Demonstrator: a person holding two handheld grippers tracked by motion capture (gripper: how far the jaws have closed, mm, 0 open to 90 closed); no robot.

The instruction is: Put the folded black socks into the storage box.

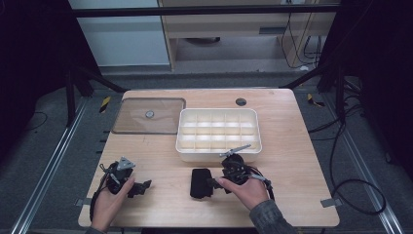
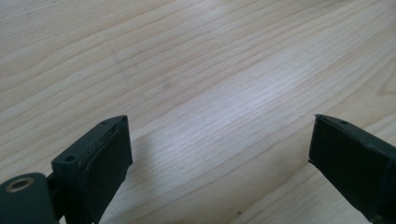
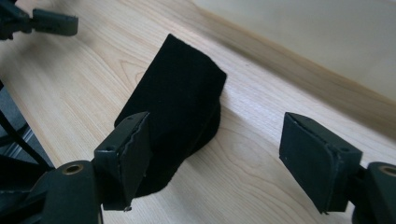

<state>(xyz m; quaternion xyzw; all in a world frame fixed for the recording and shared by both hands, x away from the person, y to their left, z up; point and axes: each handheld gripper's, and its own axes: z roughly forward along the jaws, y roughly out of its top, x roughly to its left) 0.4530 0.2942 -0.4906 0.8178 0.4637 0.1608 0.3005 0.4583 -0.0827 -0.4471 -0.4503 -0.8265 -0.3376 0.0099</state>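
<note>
Right hand-held gripper (image 3: 215, 154) jaws apart, black folded cloth (image 3: 177, 107) beside left jaw

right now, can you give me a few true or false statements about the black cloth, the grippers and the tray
1. The black folded cloth lies on the table in front of the white divided tray. True.
2. The right gripper is clamped on the cloth. False: its jaws stand open, the cloth beside one jaw.
3. The left gripper holds a sock. False: open, with bare wood between its jaws.
4. The tray's compartments look empty. True.
5. The clear lid sits on the tray. False: it lies flat to the tray's left.
</note>
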